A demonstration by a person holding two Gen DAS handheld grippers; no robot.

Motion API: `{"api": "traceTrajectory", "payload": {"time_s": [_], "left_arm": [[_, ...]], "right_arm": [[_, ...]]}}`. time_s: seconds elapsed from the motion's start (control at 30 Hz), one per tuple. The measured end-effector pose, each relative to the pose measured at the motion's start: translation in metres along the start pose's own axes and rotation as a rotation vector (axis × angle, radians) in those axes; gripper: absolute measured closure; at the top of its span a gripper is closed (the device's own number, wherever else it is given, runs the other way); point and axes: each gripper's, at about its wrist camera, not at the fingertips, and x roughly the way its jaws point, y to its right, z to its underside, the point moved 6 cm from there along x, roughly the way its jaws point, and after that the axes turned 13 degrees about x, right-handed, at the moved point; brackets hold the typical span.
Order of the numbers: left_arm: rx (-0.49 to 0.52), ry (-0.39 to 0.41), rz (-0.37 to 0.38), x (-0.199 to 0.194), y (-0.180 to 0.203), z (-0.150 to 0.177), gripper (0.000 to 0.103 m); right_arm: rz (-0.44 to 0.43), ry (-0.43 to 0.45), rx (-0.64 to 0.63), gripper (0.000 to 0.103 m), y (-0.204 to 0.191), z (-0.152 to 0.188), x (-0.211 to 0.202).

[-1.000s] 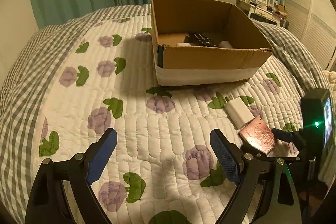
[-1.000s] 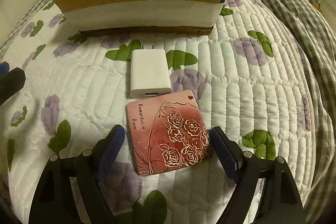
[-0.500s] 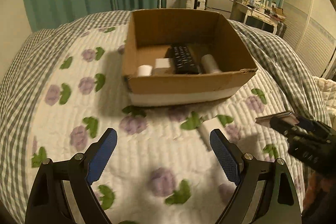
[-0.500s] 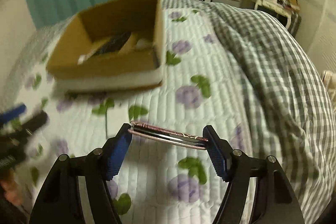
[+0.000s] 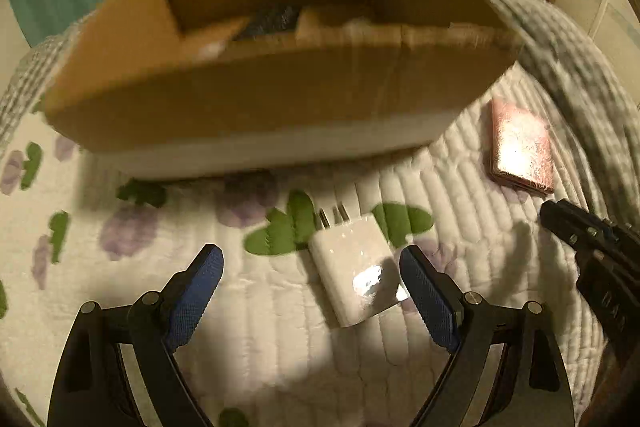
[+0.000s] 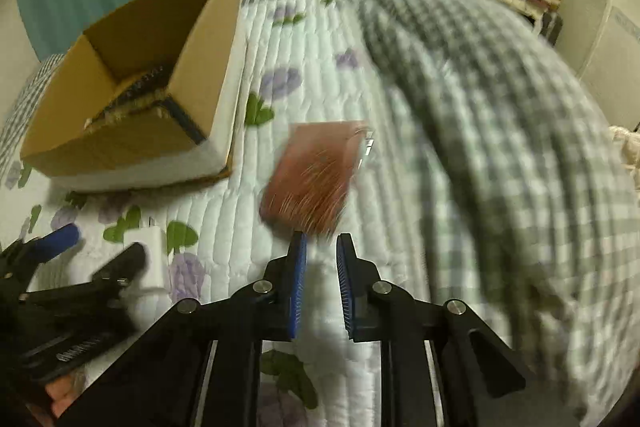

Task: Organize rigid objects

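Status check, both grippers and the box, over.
Left gripper open, straddling white charger. Right gripper nearly shut, empty. Pink card case on quilt beside cardboard box, not in it. Nothing blocking.

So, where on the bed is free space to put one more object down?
The quilt left of the white charger, before the cardboard box, lies bare. So does the strip between charger and pink card. The box interior looks crowded.

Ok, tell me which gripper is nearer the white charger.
Left. The left gripper straddles the white charger, jaws open. The right gripper sits farther right, near the pink card.
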Motion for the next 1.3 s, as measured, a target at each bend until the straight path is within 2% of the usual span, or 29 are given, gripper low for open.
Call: {"api": "traceTrajectory", "payload": {"time_s": [0.1, 0.23, 0.3, 0.37, 0.4, 0.43, 0.47, 0.5, 0.63, 0.73, 0.93, 1.07, 1.17, 1.23, 1.3], "left_arm": [[-0.002, -0.009, 0.017, 0.009, 0.004, 0.001, 0.012], [0.035, -0.019, -0.004, 0.02, 0.013, -0.003, 0.013], [0.039, -0.008, -0.004, 0.018, 0.015, -0.007, 0.016], [0.057, 0.001, 0.012, 0.015, 0.019, -0.006, 0.035], [0.081, -0.003, 0.0, 0.014, 0.022, -0.004, 0.037], [0.098, -0.005, -0.005, 0.013, 0.025, -0.003, 0.041], [0.108, -0.004, 0.006, 0.011, 0.027, -0.002, 0.049], [0.105, -0.006, 0.031, 0.01, 0.028, 0.0, 0.049], [0.084, 0.006, 0.065, 0.0, 0.023, 0.002, 0.053], [0.064, 0.035, 0.089, -0.015, 0.014, 0.002, 0.057], [0.055, 0.081, 0.07, -0.037, -0.004, -0.004, 0.059], [0.076, 0.102, 0.041, -0.041, -0.013, -0.015, 0.06], [0.079, 0.106, 0.047, -0.039, -0.017, -0.015, 0.06], [0.078, 0.111, 0.053, -0.034, -0.016, -0.017, 0.06], [0.074, 0.117, 0.052, -0.031, -0.016, -0.021, 0.06]], "right_arm": [[-0.032, -0.039, 0.024, 0.087, 0.002, 0.011, 0.016], [-0.061, -0.026, 0.056, 0.087, 0.007, 0.009, 0.018], [-0.062, -0.013, 0.056, 0.087, 0.009, 0.008, 0.015], [-0.057, 0.0, 0.057, 0.087, 0.011, 0.008, 0.012], [-0.058, 0.006, 0.059, 0.086, 0.012, 0.008, 0.01], [-0.056, 0.016, 0.063, 0.082, 0.013, 0.007, 0.008], [-0.052, 0.025, 0.067, 0.079, 0.013, 0.007, 0.004], [-0.055, 0.033, 0.073, 0.073, 0.015, 0.007, -0.001], [-0.082, 0.055, 0.122, 0.059, 0.021, 0.002, -0.011], [-0.103, 0.046, 0.166, 0.057, 0.026, -0.006, -0.009], [-0.138, 0.024, 0.216, 0.057, 0.026, -0.024, 0.011], [-0.142, 0.013, 0.167, 0.057, 0.01, -0.033, 0.029], [-0.074, 0.063, 0.06, 0.058, -0.003, -0.034, 0.035], [-0.049, 0.099, 0.013, 0.075, -0.009, -0.033, 0.031], [-0.081, 0.127, 0.023, 0.082, -0.012, -0.032, 0.021]]}}
